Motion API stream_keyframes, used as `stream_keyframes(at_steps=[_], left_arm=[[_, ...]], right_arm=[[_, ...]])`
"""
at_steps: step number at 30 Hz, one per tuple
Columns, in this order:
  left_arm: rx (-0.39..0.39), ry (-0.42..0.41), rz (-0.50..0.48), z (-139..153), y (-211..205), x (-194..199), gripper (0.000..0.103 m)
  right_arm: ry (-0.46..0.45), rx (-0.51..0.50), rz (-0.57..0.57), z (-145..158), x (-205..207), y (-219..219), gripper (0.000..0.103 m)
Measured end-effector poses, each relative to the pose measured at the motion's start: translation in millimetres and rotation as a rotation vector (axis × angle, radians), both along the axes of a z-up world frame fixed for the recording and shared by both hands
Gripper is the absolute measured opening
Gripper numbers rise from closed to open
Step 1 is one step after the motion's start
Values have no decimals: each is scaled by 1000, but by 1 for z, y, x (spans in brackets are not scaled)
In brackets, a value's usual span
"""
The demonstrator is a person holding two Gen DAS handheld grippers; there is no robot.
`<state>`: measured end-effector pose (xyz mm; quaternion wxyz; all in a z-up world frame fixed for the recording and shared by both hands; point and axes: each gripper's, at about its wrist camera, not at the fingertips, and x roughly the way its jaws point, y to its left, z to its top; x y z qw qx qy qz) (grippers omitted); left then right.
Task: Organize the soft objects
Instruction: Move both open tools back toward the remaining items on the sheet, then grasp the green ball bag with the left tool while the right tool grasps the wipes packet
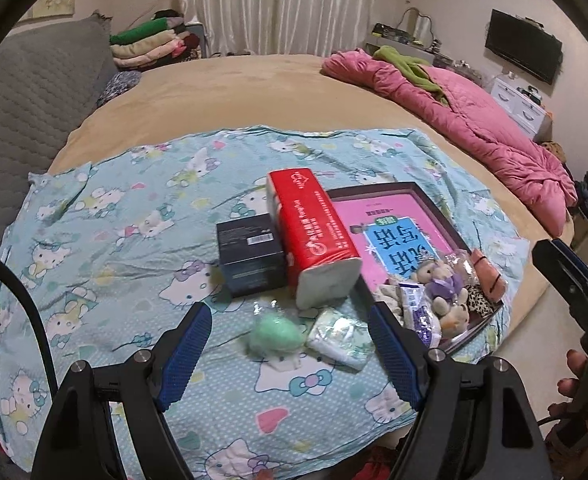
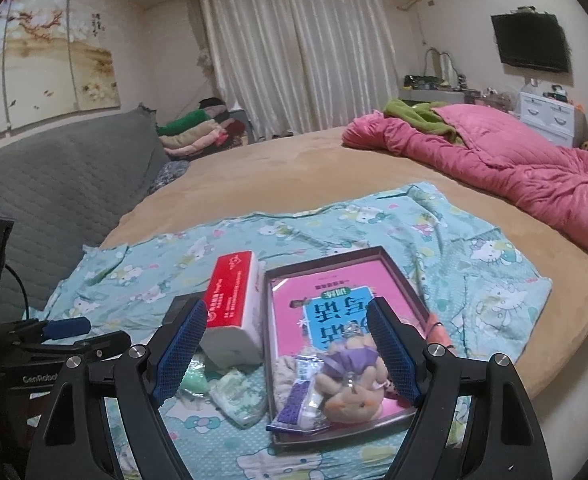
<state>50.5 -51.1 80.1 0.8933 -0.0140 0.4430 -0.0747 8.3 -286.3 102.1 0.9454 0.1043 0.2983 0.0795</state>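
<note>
Two tools hang over a big round tan bed [image 1: 253,88]. The left tool [image 1: 289,344] and the right tool [image 2: 289,352] are both wide apart and hold nothing. A blue cat-print cloth [image 1: 113,220] covers the near part. On it lie a small green fluffy toy [image 1: 271,334], a red tissue pack [image 1: 314,232] and a dark flat tray [image 2: 271,364] with little plush toys [image 2: 352,380]. A pink quilt [image 2: 494,160] sits far back by white curtains [image 2: 294,48].

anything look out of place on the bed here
Two soft items, a green fluffy ball and a small wrapped pack, lie loose on the sheet, outside the tray where the plush toys are gathered.
</note>
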Motion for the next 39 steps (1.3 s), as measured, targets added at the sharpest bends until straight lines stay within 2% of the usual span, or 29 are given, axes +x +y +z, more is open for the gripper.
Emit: stream_keyframes(at_steps=[8,18,22,39], left_arm=[[-16,29,46,-14,22,4,80],[-33,117,82,-62,40,16,80],[-87,143,70,-79,44,19,80],[-174,232,15,-141,40,55,80]], right_arm=[[7,-19,98,-6,2,24,83],[53,-100,257,-41,5,66,83],[75,-138,287,-55,9,76,83],[199,-314,484,-118,34,117,83]])
